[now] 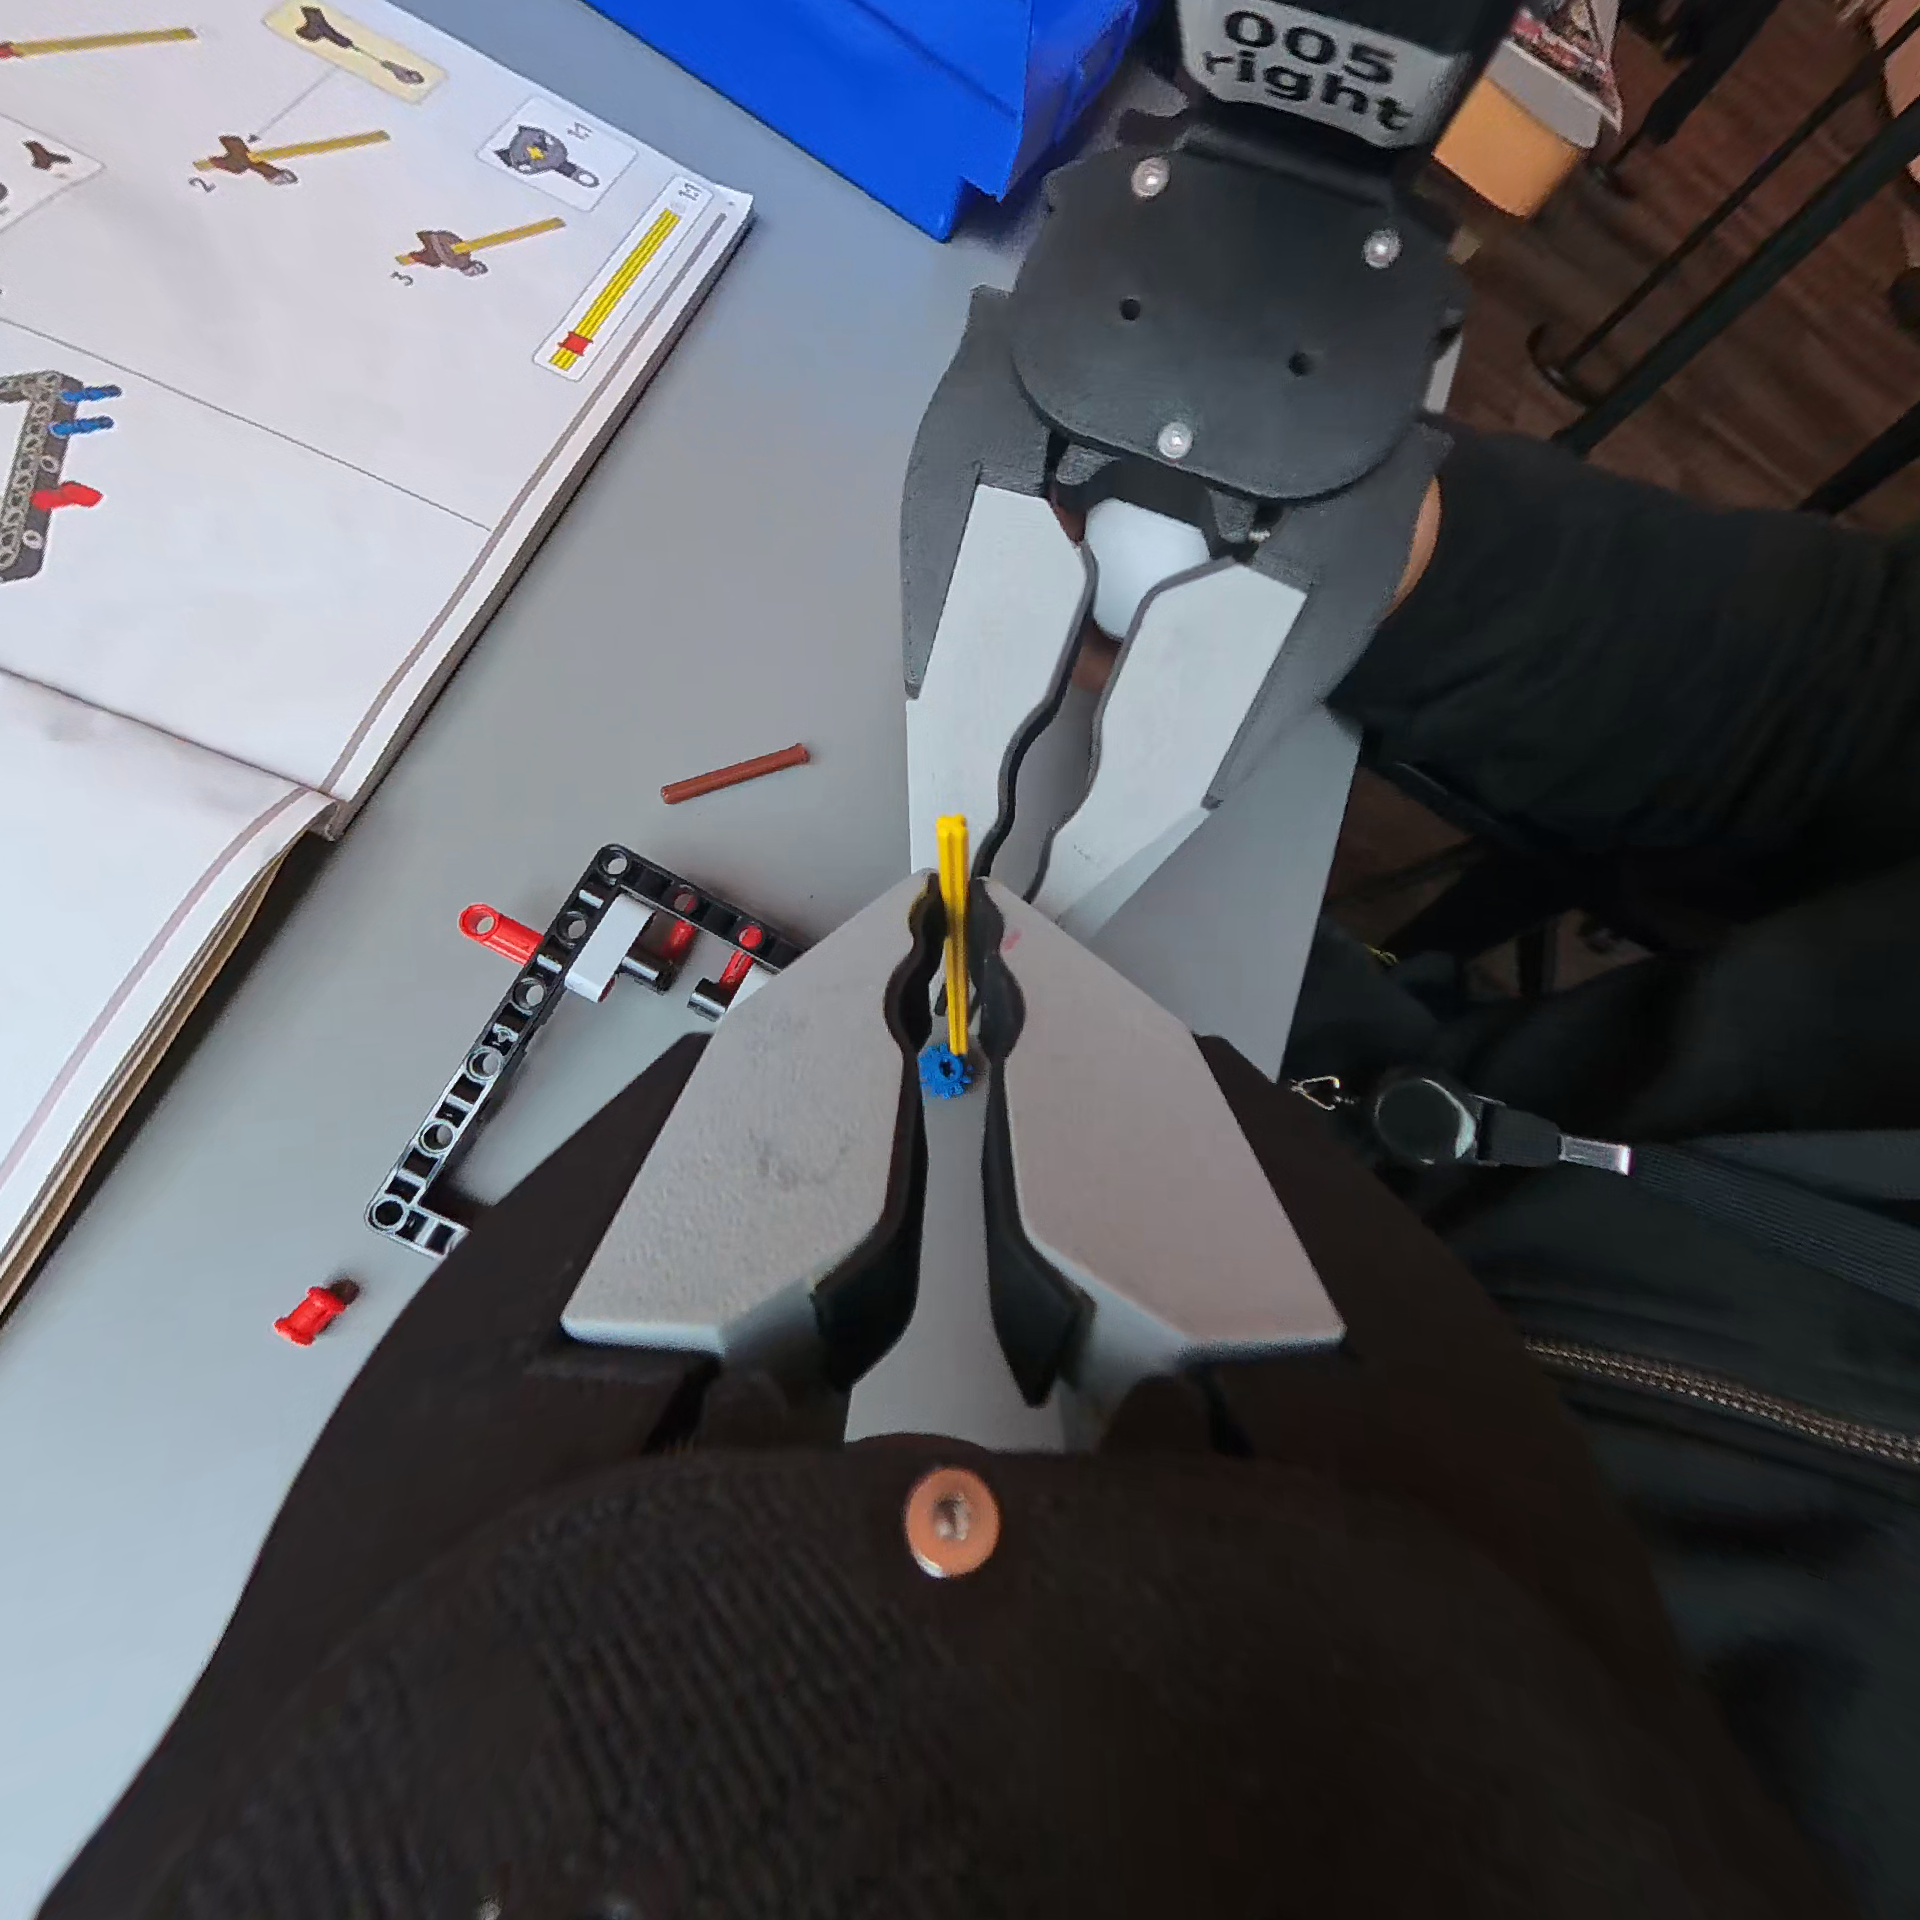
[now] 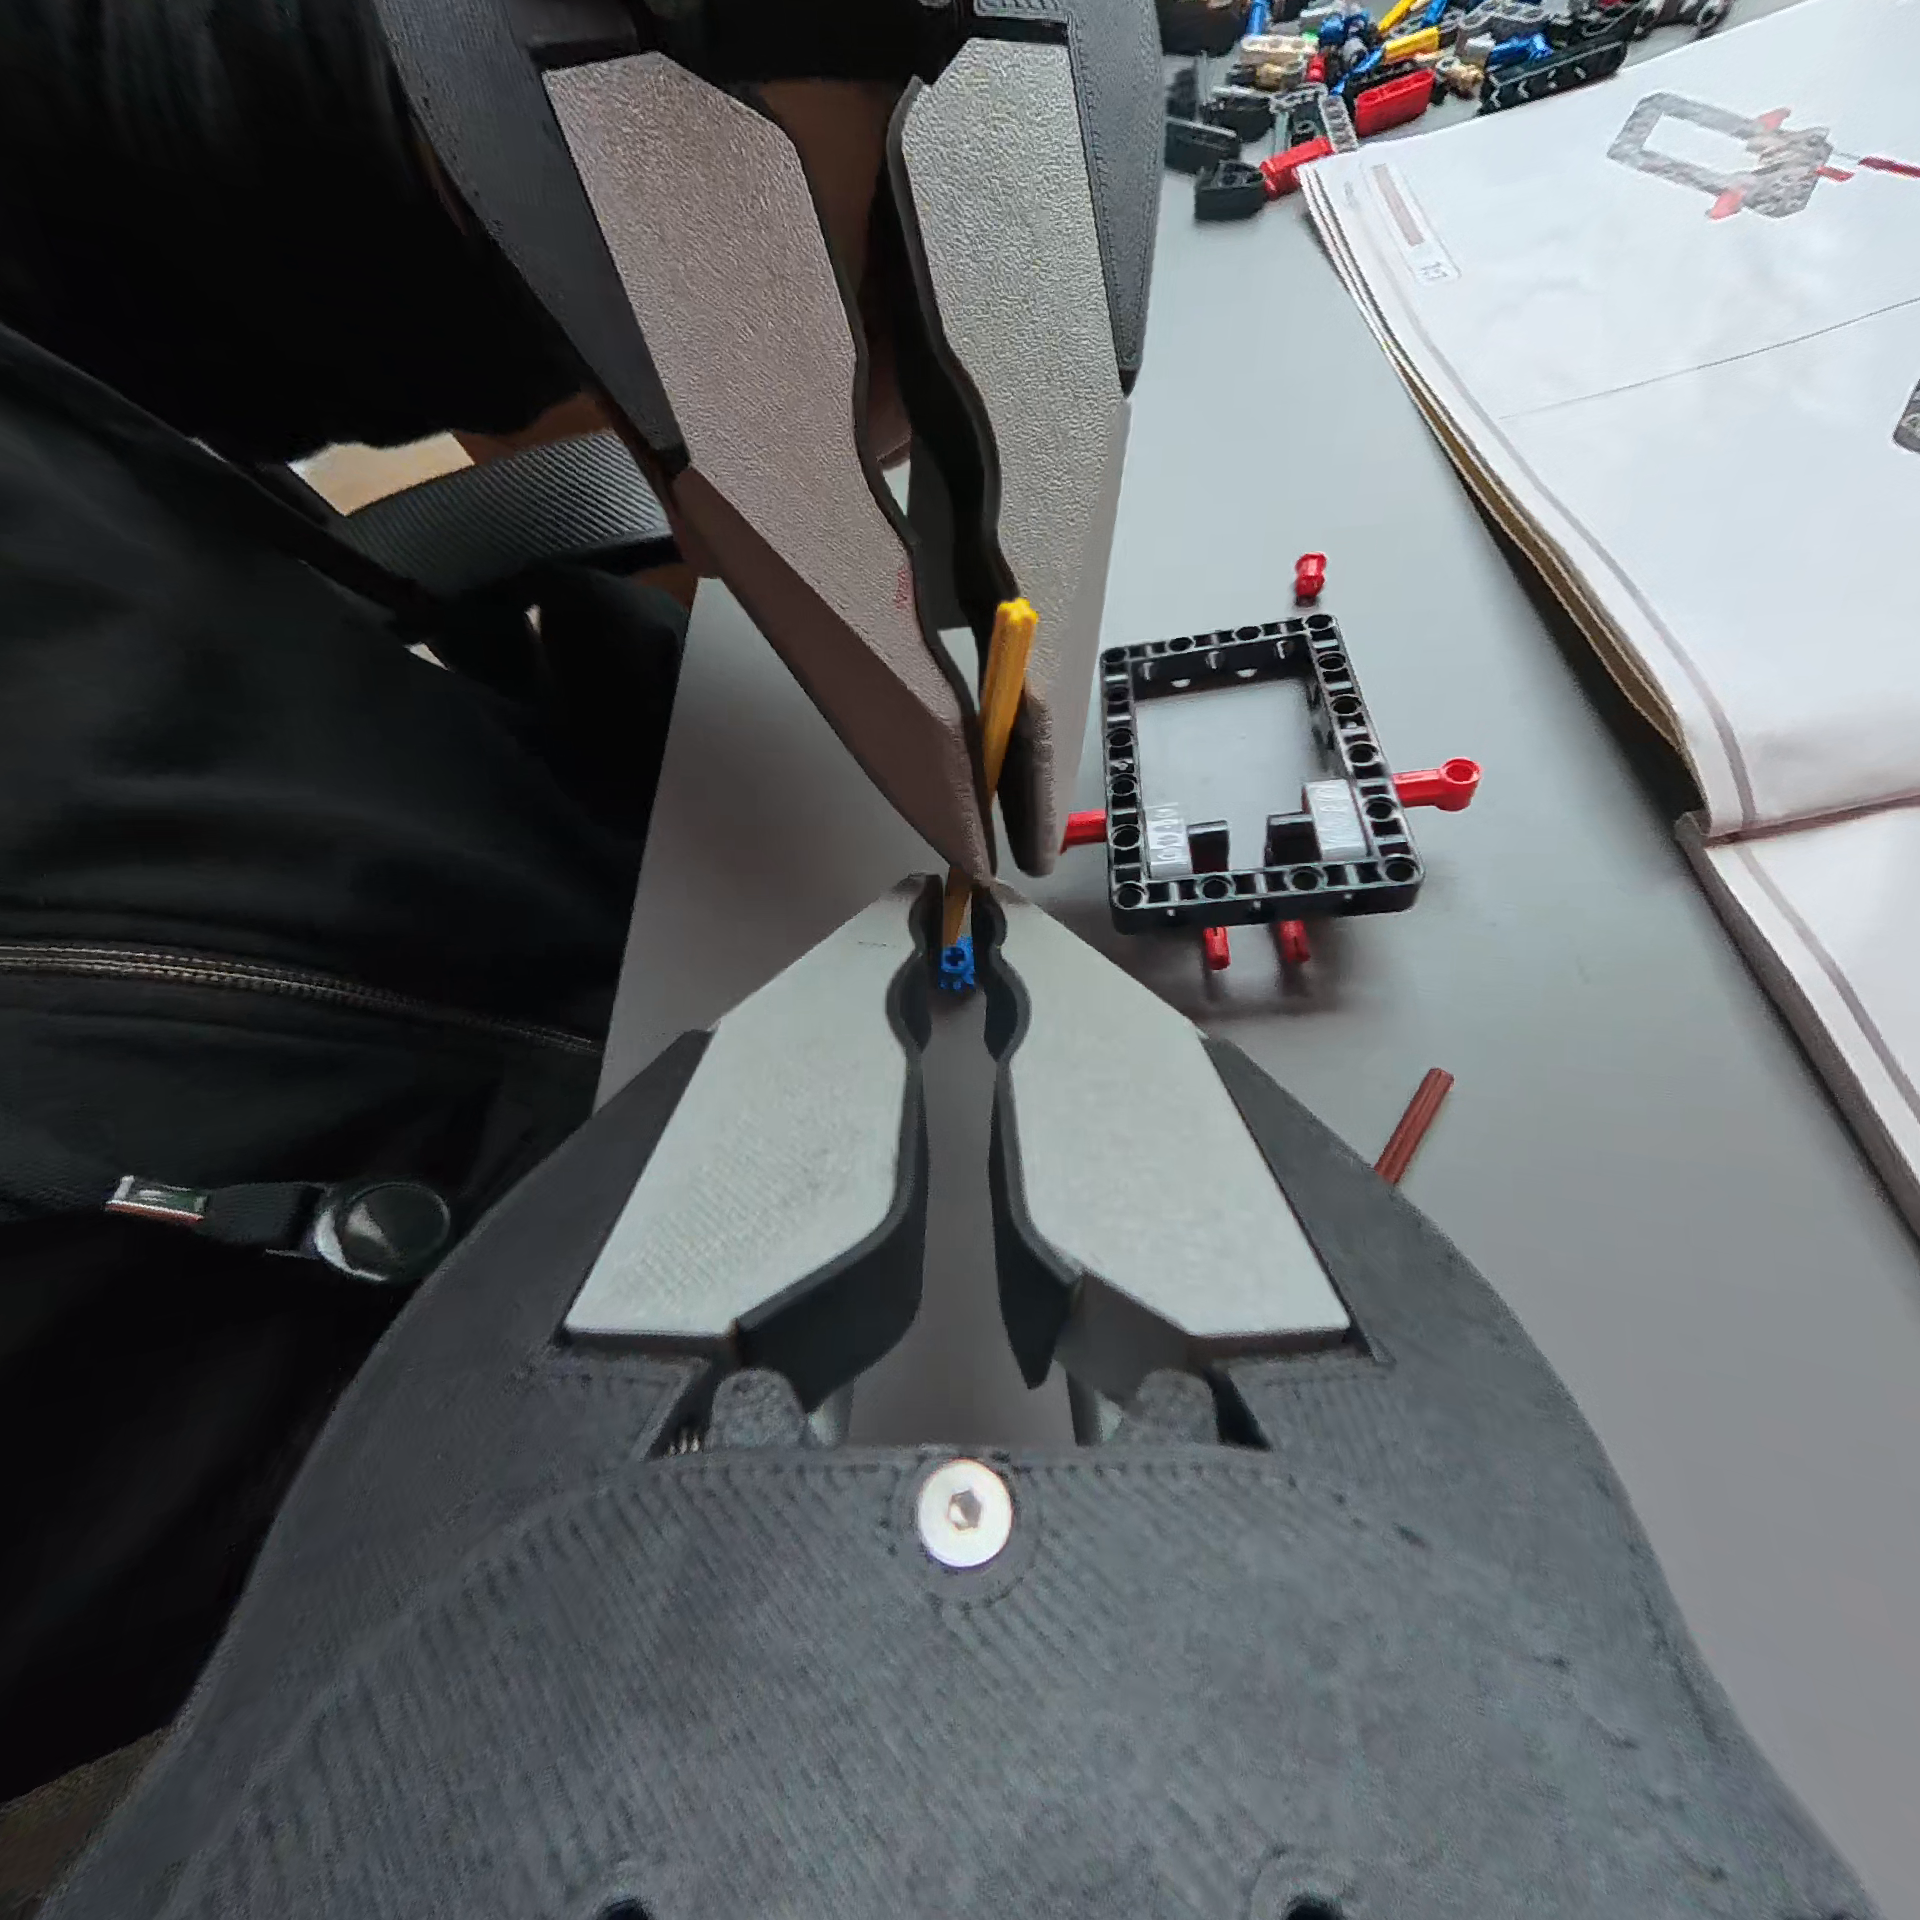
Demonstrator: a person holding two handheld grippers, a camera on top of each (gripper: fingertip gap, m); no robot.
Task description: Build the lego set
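My left gripper (image 1: 951,896) is shut on a thin yellow axle (image 1: 952,935) that carries a small blue gear (image 1: 945,1070) at its lower end. My right gripper (image 2: 956,896) meets it tip to tip; its tips are closed around the same axle (image 2: 1003,707) just above the blue gear (image 2: 957,962). Both are held over the near table edge. The black rectangular frame (image 2: 1257,769), with red pins and two grey pieces in it, lies flat on the grey table just past the grippers; it also shows in the left wrist view (image 1: 540,997).
An open instruction booklet (image 2: 1662,416) lies beside the frame. A brown axle (image 1: 736,774) and a loose red pin (image 1: 317,1314) lie on the table. A pile of loose parts (image 2: 1403,73) and a blue box (image 1: 883,94) are farther back. A person's dark clothing and a bag (image 2: 260,935) are off the table edge. The grippers are tip to tip, or close to it. The loose red pin (image 1: 317,1314) sits 12 cm or so from the ends of my right fingers. My right wrist view (image 2: 1308,571) looks at it from another angle.
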